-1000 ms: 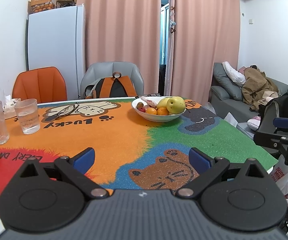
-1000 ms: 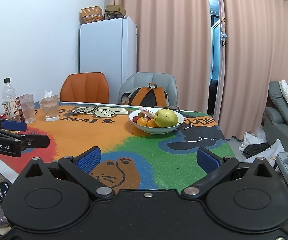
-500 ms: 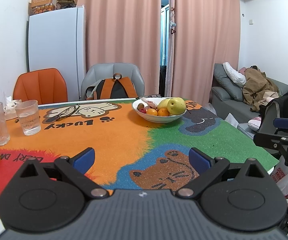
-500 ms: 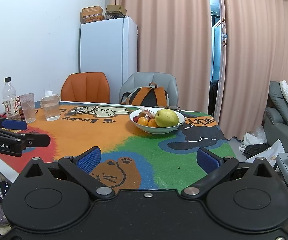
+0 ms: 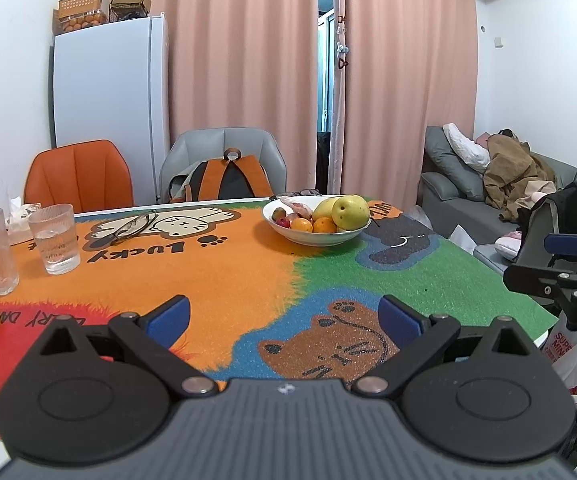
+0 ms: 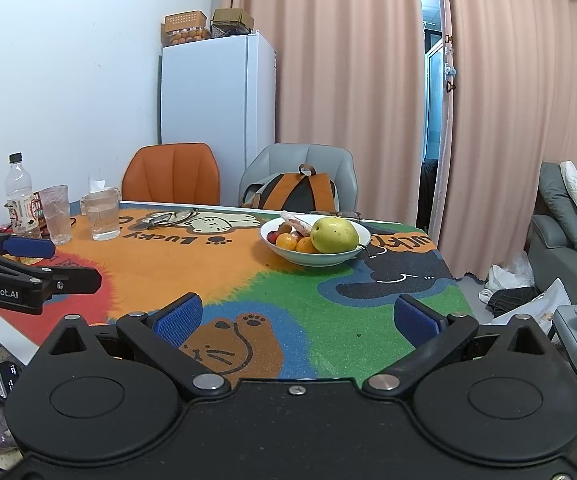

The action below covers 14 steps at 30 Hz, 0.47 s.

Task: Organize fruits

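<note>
A white bowl stands at the far side of the colourful table mat and also shows in the right wrist view. It holds a big yellow-green pear, small oranges, a red fruit and a pink wrapped item. My left gripper is open and empty above the near edge of the mat, well short of the bowl. My right gripper is open and empty, also near the front edge.
Two glasses and a bottle stand at the left. Eyeglasses lie on the mat. An orange chair and a grey chair with a backpack stand behind the table. A sofa is at the right.
Both grippers have shifted slightly; the bowl sits a little lower and nearer in both views. Nothing was grasped or released.
</note>
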Tool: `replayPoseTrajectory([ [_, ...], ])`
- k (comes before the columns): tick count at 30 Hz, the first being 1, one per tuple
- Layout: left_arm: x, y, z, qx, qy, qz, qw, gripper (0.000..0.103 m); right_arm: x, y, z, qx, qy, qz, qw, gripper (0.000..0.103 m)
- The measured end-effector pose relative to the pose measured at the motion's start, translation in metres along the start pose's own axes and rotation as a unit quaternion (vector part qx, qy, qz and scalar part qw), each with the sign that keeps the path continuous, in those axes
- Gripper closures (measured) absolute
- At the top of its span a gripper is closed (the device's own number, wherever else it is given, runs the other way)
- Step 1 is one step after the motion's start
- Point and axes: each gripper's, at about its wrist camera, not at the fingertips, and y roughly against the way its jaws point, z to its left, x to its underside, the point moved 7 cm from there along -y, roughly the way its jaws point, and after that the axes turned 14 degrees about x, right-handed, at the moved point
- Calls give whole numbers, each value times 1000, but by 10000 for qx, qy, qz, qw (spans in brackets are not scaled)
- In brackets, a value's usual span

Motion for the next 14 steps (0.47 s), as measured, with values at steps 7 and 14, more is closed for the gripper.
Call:
replayPoseTrajectory([
  [7,1,0,-2,40,-16,18,10000,3,1,0,1,10,7,-2,10000,0],
  [14,1,-1,-2,113,25,21,9999,3,2,1,1,-1,7,2,10000,0],
])
